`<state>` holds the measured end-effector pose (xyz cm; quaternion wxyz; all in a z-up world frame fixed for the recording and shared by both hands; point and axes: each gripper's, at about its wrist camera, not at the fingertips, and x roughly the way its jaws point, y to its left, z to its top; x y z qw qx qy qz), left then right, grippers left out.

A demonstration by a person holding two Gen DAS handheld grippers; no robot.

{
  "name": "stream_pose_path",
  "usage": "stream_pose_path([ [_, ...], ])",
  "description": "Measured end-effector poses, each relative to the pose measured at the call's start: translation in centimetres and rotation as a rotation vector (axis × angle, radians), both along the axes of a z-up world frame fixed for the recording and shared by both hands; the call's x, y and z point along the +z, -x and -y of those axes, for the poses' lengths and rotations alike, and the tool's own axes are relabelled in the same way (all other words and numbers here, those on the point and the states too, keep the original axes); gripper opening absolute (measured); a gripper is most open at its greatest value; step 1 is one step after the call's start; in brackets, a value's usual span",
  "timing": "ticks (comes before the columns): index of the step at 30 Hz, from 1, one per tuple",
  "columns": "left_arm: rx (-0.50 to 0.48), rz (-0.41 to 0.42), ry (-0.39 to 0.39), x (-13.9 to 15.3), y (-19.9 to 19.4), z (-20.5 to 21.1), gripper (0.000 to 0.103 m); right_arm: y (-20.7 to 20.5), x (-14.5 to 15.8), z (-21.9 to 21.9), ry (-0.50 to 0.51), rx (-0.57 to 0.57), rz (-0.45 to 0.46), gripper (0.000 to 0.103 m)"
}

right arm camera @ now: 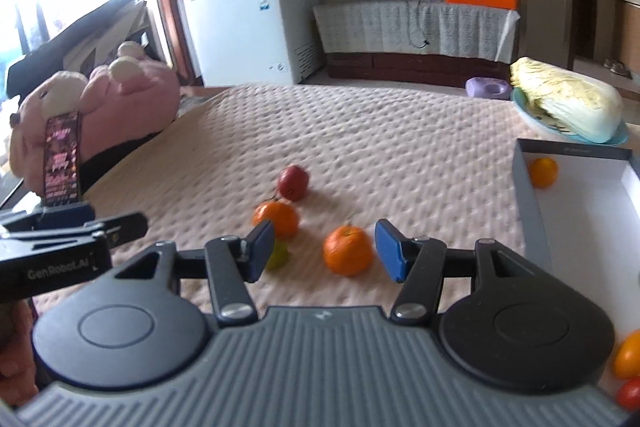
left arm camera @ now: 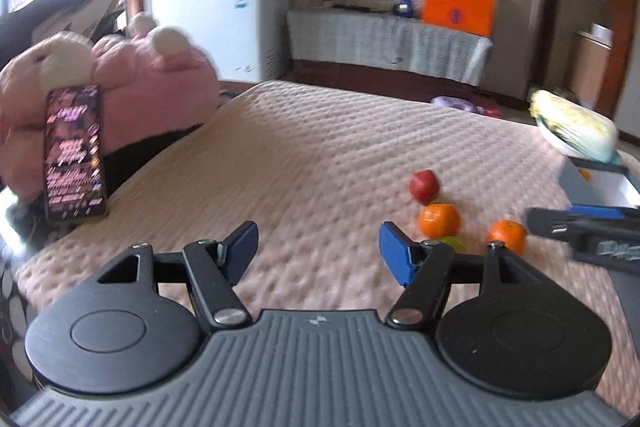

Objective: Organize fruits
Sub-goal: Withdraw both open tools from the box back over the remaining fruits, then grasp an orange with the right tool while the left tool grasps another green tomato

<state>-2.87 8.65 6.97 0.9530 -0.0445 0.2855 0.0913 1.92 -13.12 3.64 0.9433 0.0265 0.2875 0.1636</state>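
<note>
On the pink quilted bed lie a red apple [right arm camera: 293,182], two oranges [right arm camera: 277,218] [right arm camera: 347,250] and a small green fruit [right arm camera: 278,255]. My right gripper [right arm camera: 324,249] is open, its jaws standing either side of the nearer orange, just short of it. A grey box with a white inside [right arm camera: 580,211] at the right holds an orange [right arm camera: 543,171]; more fruit [right arm camera: 628,355] shows at its near corner. My left gripper [left arm camera: 318,251] is open and empty, left of the fruits [left arm camera: 439,219].
A napa cabbage on a blue plate [right arm camera: 568,103] sits behind the box. A pink plush toy [right arm camera: 100,115] and a phone [right arm camera: 62,159] propped upright stand at the bed's left edge. A white freezer [right arm camera: 248,19] and a TV stand [right arm camera: 412,27] are beyond.
</note>
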Motion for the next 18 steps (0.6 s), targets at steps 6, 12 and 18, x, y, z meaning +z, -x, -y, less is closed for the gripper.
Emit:
stream_pose_path([
  [6,0.020,-0.038,0.080,-1.1,-0.9,-1.0,0.066,-0.7,-0.1,2.5,-0.007,-0.075,-0.023,0.058],
  [12,-0.137,-0.037,0.026,-1.7,-1.1,2.4,0.065,-1.5,-1.6,0.5,0.090,-0.014,-0.067,0.057],
  [18,-0.210,-0.032,-0.007,-2.1,-1.0,4.0,0.065,-3.6,-3.2,-0.2,0.108,-0.028,-0.104,0.056],
])
